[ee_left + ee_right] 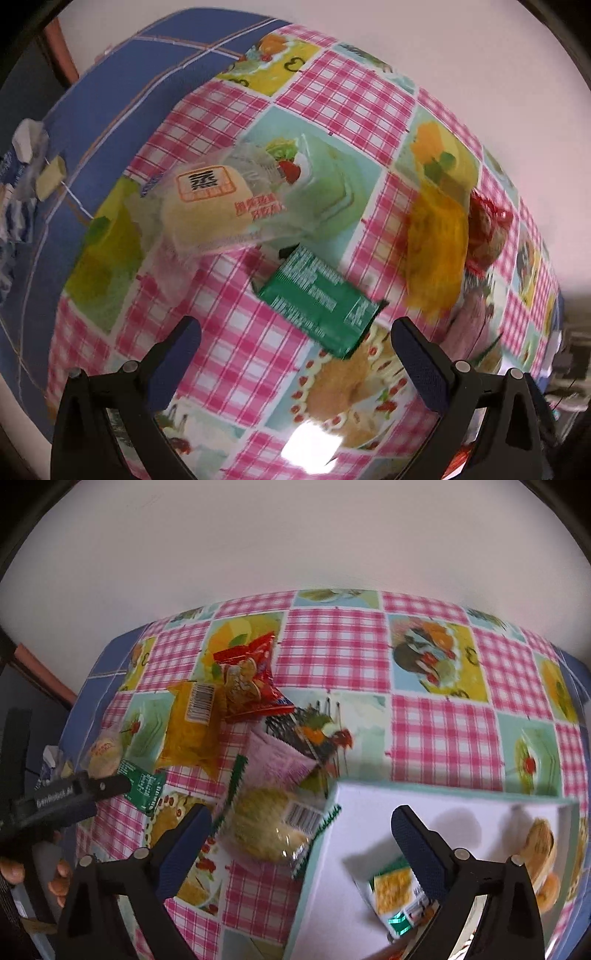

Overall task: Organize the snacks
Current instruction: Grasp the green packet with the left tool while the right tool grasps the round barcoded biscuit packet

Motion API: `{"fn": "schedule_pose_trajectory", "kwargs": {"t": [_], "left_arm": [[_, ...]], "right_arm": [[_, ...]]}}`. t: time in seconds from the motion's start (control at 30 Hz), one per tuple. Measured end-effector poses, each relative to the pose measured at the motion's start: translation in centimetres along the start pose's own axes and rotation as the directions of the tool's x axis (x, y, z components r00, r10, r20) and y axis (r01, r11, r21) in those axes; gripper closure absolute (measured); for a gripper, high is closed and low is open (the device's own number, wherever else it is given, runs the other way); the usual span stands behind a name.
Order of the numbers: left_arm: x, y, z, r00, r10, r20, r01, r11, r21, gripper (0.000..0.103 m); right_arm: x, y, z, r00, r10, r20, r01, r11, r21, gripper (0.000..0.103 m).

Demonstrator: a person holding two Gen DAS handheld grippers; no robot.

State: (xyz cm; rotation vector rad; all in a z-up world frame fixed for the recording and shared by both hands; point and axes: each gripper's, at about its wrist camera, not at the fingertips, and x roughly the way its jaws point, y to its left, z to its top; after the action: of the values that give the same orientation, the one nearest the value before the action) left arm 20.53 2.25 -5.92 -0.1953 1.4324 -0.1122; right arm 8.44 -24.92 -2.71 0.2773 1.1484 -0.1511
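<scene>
Snacks lie on a pink checked tablecloth (332, 88). In the left wrist view my left gripper (295, 341) is open, just short of a green packet (317, 295). Beyond it lie a clear-wrapped steamed cake (210, 203), a yellow bag (436, 251) and a red bag (487, 229). In the right wrist view my right gripper (301, 830) is open above the rim of a white box (461, 812) and a clear-wrapped round cake (269, 827). The box holds a green-and-yellow packet (395, 893) and a bun (541, 853). The left gripper (122, 786) shows by the green packet (146, 786).
A pink packet (277, 760), the yellow bag (192, 731) and the red bag (247, 679) lie left of the box. A blue cloth (110, 92) with crumpled wrappers (29, 140) borders the table on the left. A white wall stands behind.
</scene>
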Motion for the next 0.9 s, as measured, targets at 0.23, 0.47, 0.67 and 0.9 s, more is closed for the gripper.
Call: {"fn": "schedule_pose_trajectory", "kwargs": {"t": [0.23,0.47,0.67,0.9], "left_arm": [[1.6,-1.0,2.2,0.999,0.037,0.001,-0.037,0.999,-0.027,0.001],[3.5,-1.3,2.0,0.998,0.07,-0.002,-0.07,0.997,-0.024,0.001],[3.8,-1.5,0.7,0.999,0.051,0.003,-0.051,0.999,0.007,0.003],[3.6,-1.7,-0.5,0.999,0.036,0.009,-0.037,0.998,0.048,0.015]], "right_arm": [[1.3,1.2,1.2,0.999,0.036,-0.009,-0.036,0.999,-0.024,0.014],[2.3,2.1,1.7,0.998,0.064,-0.019,-0.065,0.996,-0.059,0.024],[2.7,2.3,1.2,0.996,0.08,-0.049,-0.082,0.995,-0.057,0.034],[2.3,1.6,-0.7,0.988,0.127,-0.084,-0.129,0.991,-0.024,0.034]]}}
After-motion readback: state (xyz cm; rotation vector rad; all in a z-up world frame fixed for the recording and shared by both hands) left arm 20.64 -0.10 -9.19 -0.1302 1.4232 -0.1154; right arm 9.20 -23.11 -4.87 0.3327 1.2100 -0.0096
